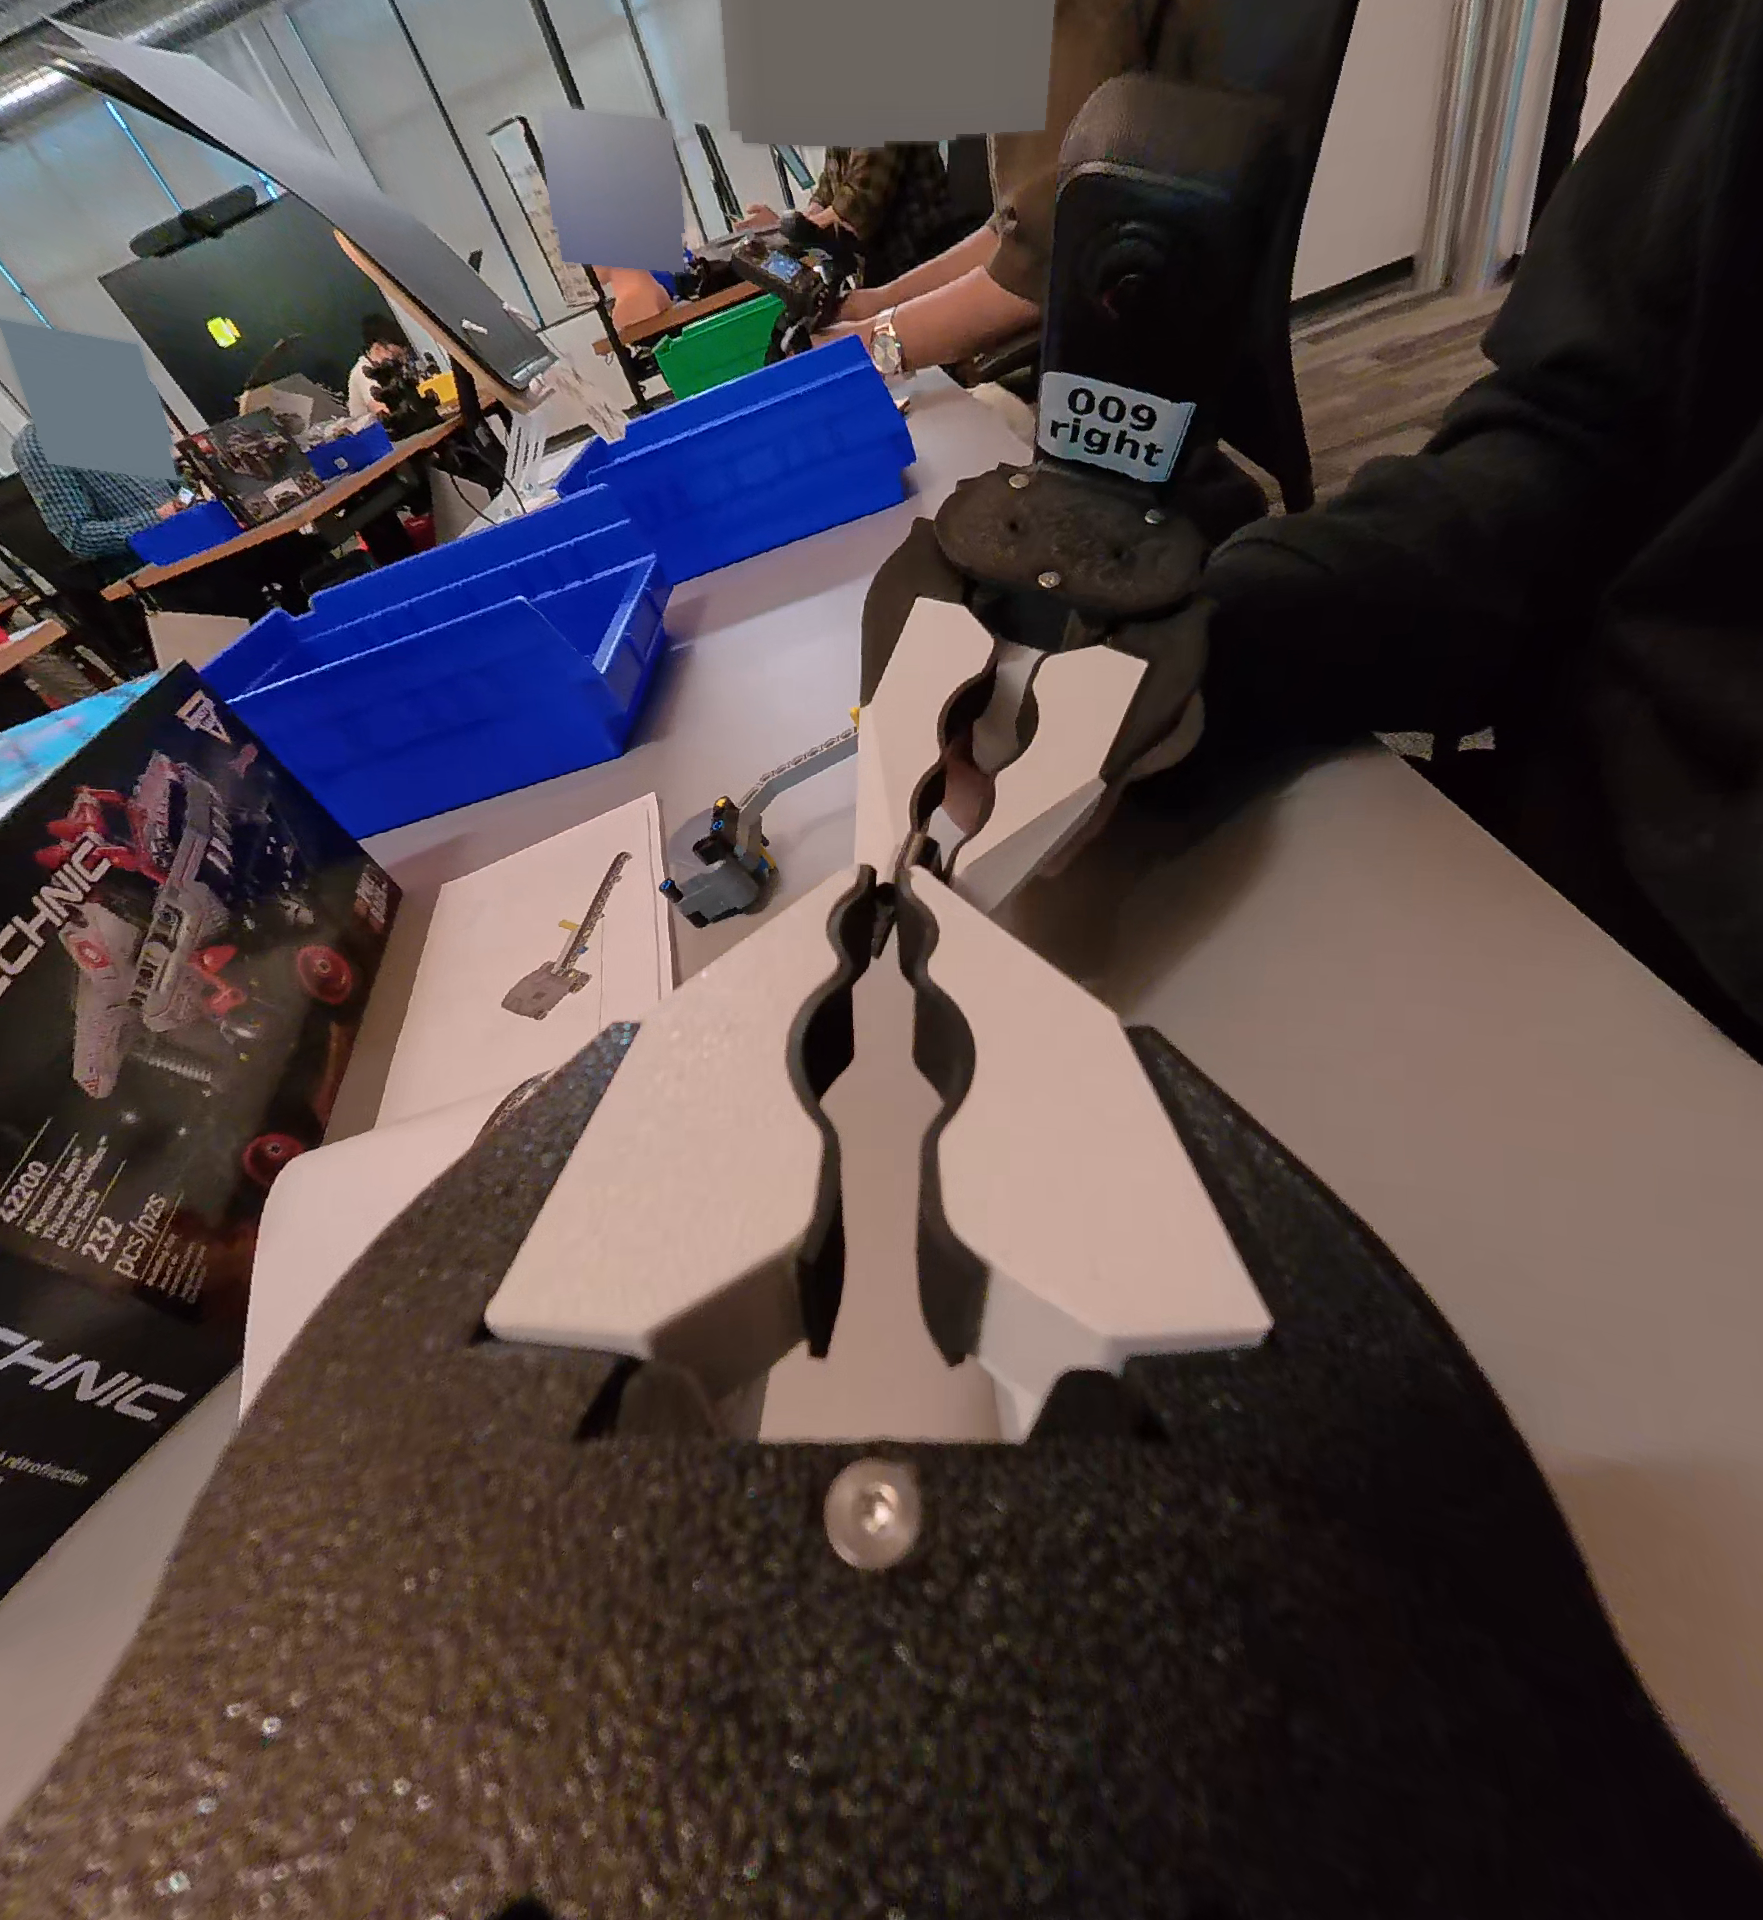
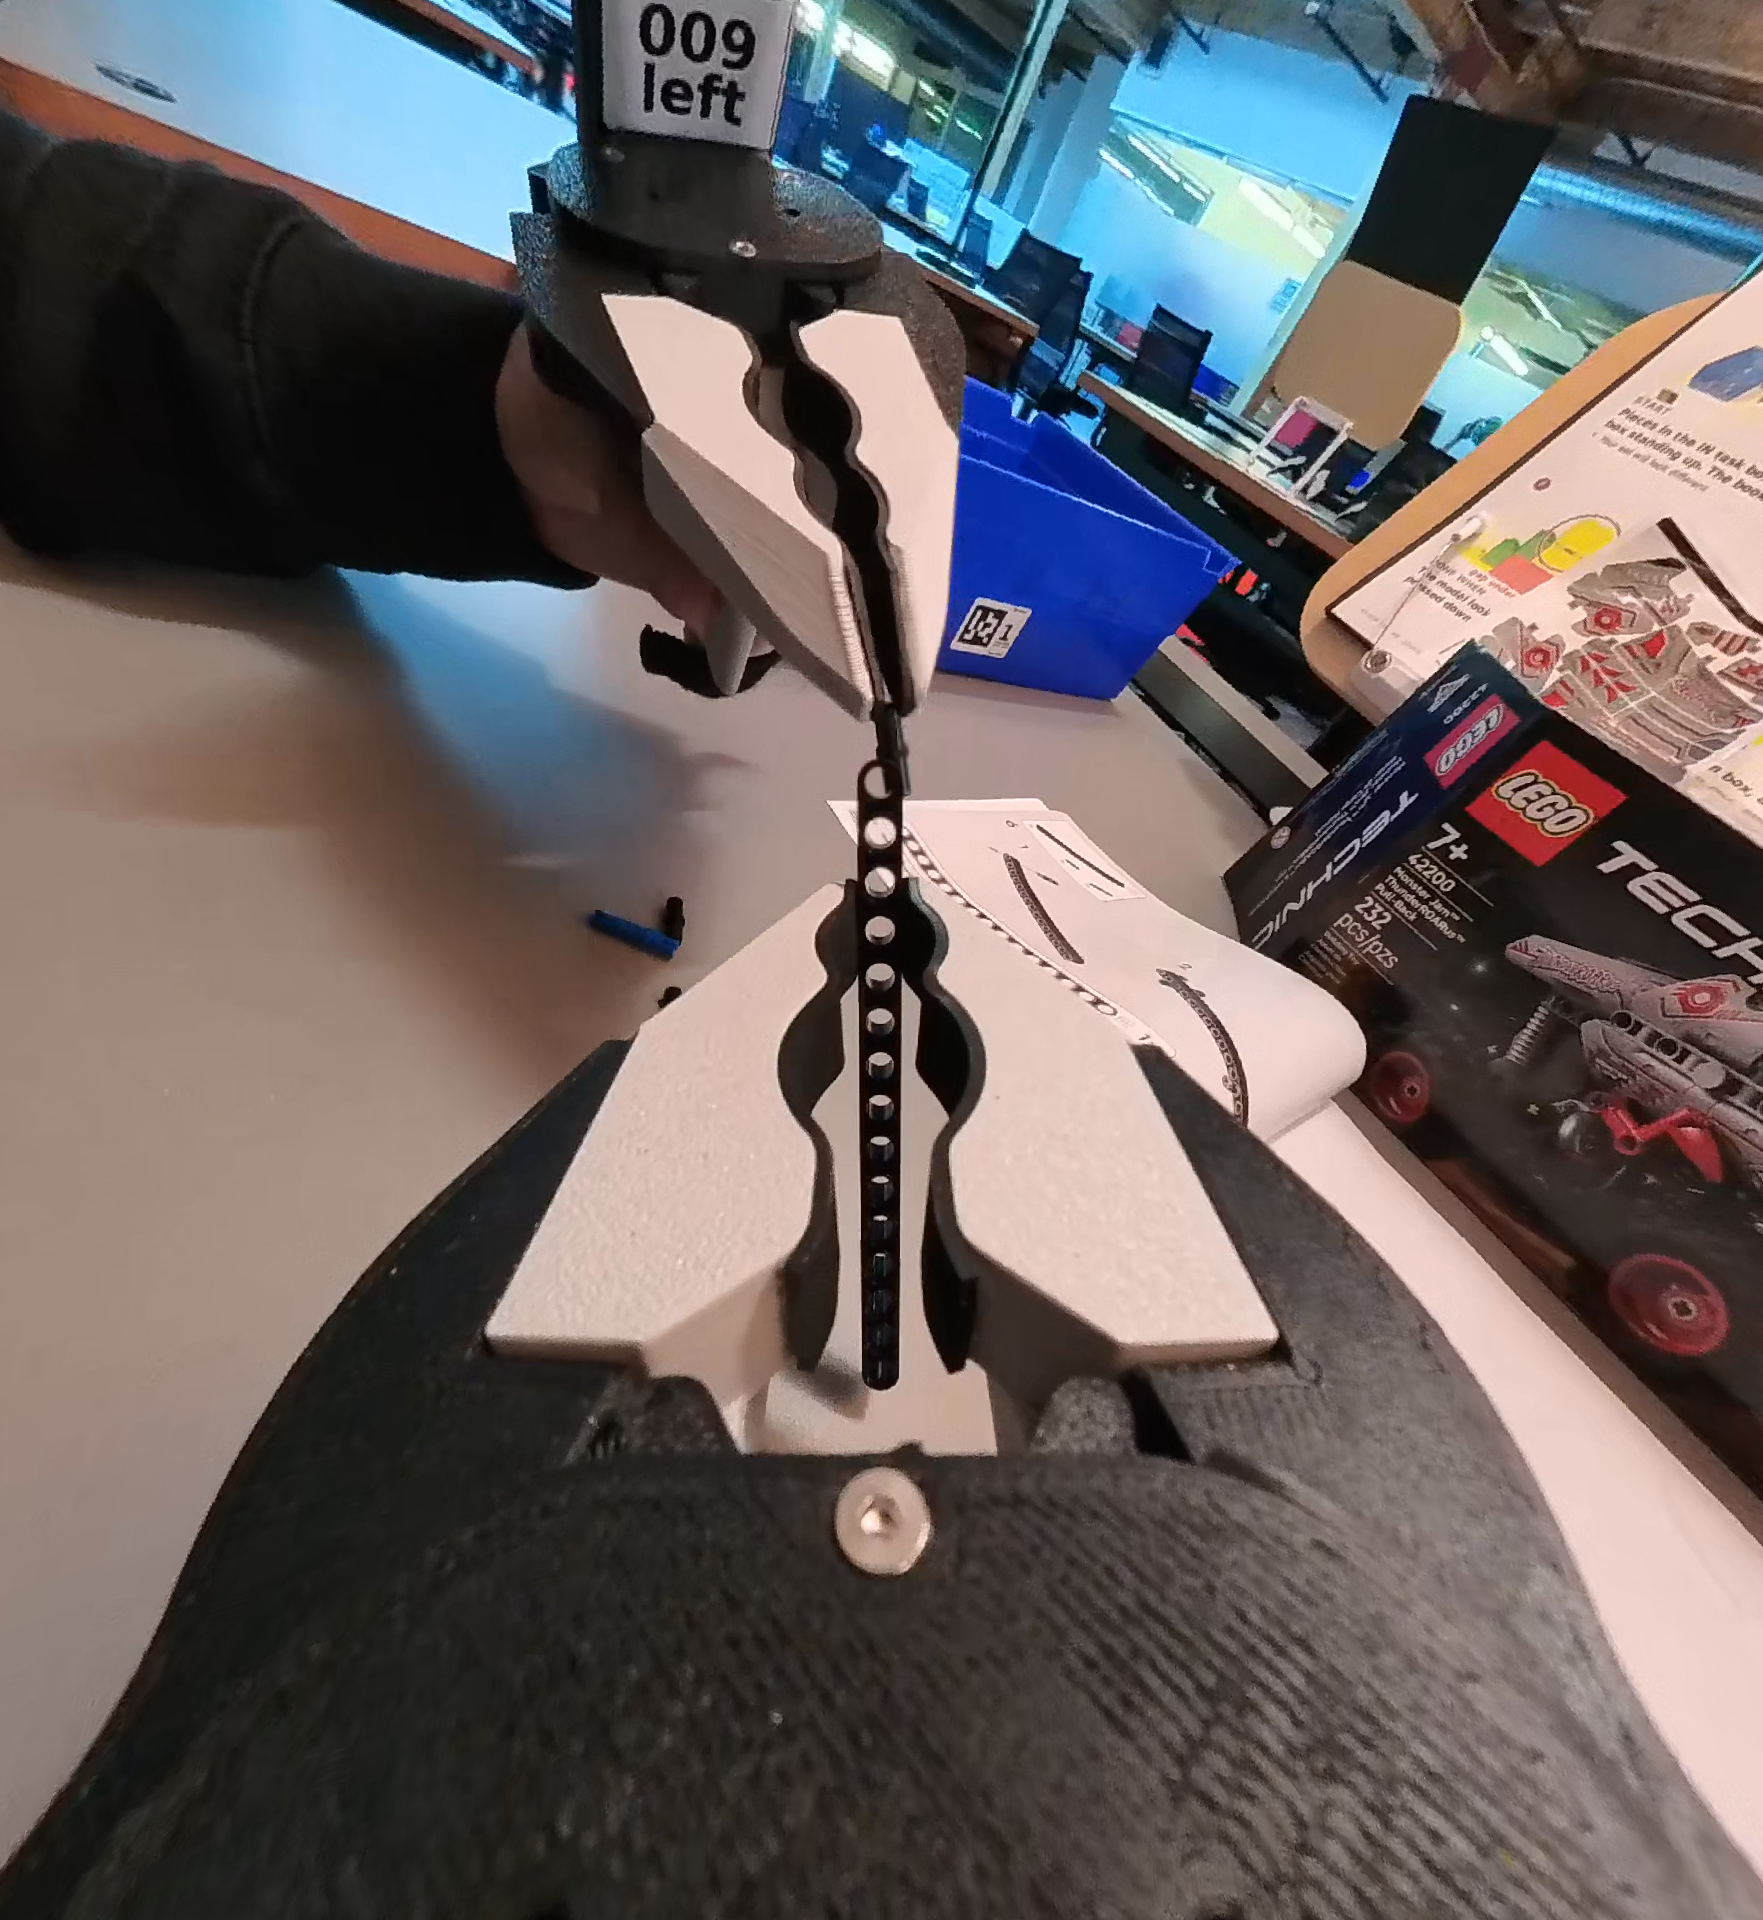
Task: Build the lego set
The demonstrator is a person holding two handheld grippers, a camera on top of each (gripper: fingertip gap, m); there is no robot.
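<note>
Grey counter (image 2: 233, 1039), open-plan office behind. Left to right: set box (image 1: 118, 987) at left edge, booklet (image 1: 544, 935), blue bins (image 1: 461, 665). Left gripper (image 1: 882, 904) pinches small black pin (image 2: 892, 732); right gripper (image 2: 882, 935) clamps black holed beam (image 2: 879, 1039) mid-counter.

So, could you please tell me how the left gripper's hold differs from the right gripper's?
The right gripper holds a long black beam with holes; the left gripper holds only a small black piece. The right gripper clamps lengthwise along its fingers; the left gripper pinches at its very tips. Both are shut, meeting at the beam's far end.
</note>
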